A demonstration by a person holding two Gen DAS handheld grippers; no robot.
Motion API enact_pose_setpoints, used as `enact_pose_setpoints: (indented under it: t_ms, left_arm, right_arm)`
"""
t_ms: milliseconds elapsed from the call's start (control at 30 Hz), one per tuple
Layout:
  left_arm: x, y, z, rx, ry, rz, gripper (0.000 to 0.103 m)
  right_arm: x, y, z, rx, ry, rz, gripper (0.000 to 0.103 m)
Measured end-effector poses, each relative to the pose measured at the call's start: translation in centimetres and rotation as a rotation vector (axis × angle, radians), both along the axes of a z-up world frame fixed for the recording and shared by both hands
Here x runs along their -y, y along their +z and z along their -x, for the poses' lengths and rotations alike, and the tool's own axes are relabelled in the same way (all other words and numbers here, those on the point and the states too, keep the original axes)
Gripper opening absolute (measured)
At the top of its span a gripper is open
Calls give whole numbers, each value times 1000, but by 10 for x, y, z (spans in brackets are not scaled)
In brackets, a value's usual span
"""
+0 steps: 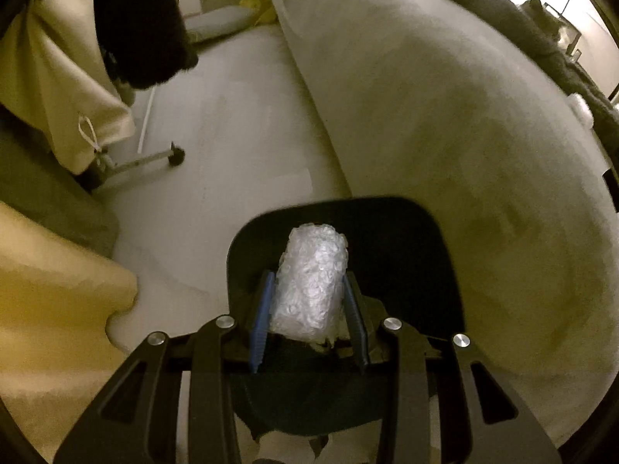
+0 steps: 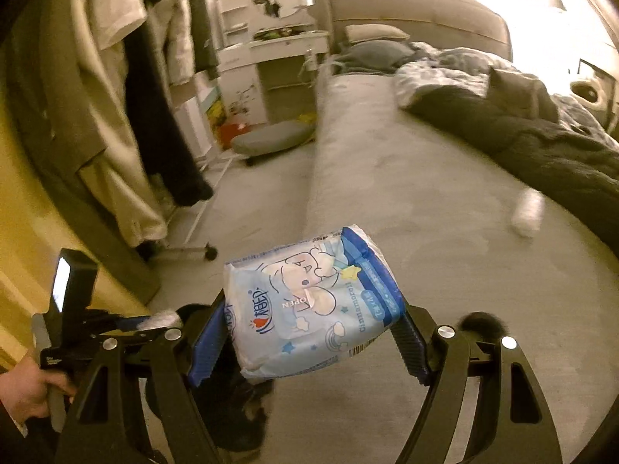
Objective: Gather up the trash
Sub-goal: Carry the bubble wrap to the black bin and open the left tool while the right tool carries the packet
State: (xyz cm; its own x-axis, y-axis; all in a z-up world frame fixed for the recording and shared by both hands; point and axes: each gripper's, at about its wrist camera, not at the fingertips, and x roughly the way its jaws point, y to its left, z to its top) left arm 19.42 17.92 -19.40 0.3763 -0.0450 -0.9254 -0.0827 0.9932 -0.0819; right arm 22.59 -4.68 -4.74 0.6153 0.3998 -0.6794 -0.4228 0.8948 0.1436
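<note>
My left gripper point(image 1: 309, 294) is shut on a roll of bubble wrap point(image 1: 309, 282) and holds it above the open mouth of a black trash bin point(image 1: 418, 255) on the floor beside the bed. My right gripper point(image 2: 309, 332) is shut on a blue and white wet-wipes packet point(image 2: 309, 309) and holds it in the air over the bed's near edge. The left gripper with the bubble wrap also shows low at the left of the right wrist view point(image 2: 158, 319). A white roll-like object point(image 2: 527, 212) lies on the bed.
A grey bed point(image 2: 406, 162) fills the right, with a dark blanket point(image 2: 561, 162) and crumpled bedding. A clothes rack with hanging garments point(image 2: 116, 96) stands at the left on a wheeled base point(image 1: 176, 154). A white desk point(image 2: 286, 46) and a grey floor cushion point(image 2: 271, 137) are at the back.
</note>
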Motion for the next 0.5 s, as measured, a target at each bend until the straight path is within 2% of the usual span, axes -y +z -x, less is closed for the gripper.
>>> enact_pose_setpoints:
  t_ms: [100, 300, 500]
  left_arm:
    - [-3, -16, 4, -71, -13, 43, 38]
    - [-1, -46, 12, -193, -25, 77, 39]
    - [11, -66, 23, -274, -93, 69, 42]
  right_arm:
    - [-15, -6, 2, -16, 40, 3, 77]
    - [-46, -20, 8, -61, 123, 13, 77]
    - [-73, -34, 10, -91, 185, 55, 77]
